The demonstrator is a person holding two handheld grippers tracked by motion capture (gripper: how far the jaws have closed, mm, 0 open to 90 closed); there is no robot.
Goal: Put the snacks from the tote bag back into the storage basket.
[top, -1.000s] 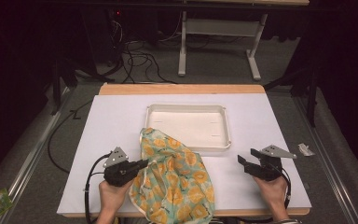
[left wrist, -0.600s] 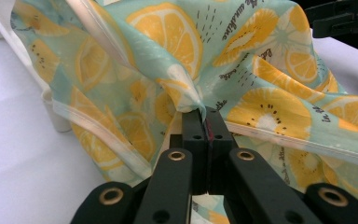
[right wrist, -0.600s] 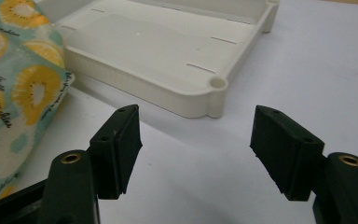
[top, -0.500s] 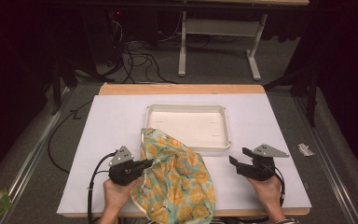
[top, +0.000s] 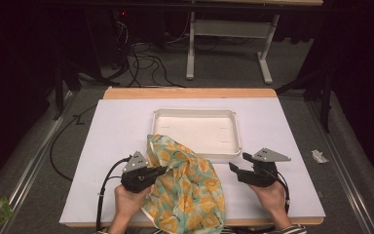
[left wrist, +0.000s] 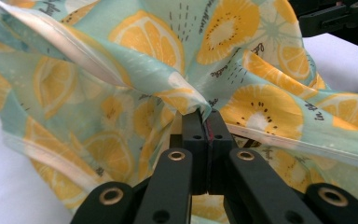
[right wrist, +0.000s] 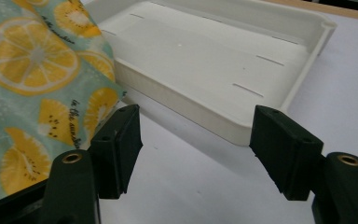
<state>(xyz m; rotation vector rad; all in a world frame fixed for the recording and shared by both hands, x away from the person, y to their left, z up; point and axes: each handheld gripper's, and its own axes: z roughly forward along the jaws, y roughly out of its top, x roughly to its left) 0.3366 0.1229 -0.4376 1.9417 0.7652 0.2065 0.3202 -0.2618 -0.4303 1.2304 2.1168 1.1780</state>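
Left gripper [top: 159,170] clamped on a fold of the lemon-print cloth [top: 187,187], jaws pressed together with a pinch of fabric bunched between the pads, as seen close up in the left gripper view [left wrist: 205,121]. Right gripper [top: 238,163] spread wide and holding nothing, bare white table cover [right wrist: 205,186] between its jaws in the right gripper view.

Cloth crumpled in a loose heap at the near middle of the table, between the two hands, top corner lying up against the near left rim of the white tray [top: 236,131], bottom edge hanging toward the near table edge. Long axis roughly from the tray down toward the person.

Key relation for the coming move: cloth [right wrist: 37,84] lying to the left of the right gripper, just beside its left jaw but not touching it, no fabric inside the gap. Tray [right wrist: 279,79] straight ahead of those jaws. Left hand already fastened on the cloth's left side; right hand near, apart from the right side. Probably a short sideways reach toward the cloth's free edge needed before any closing, then a two-handed spread or fold.
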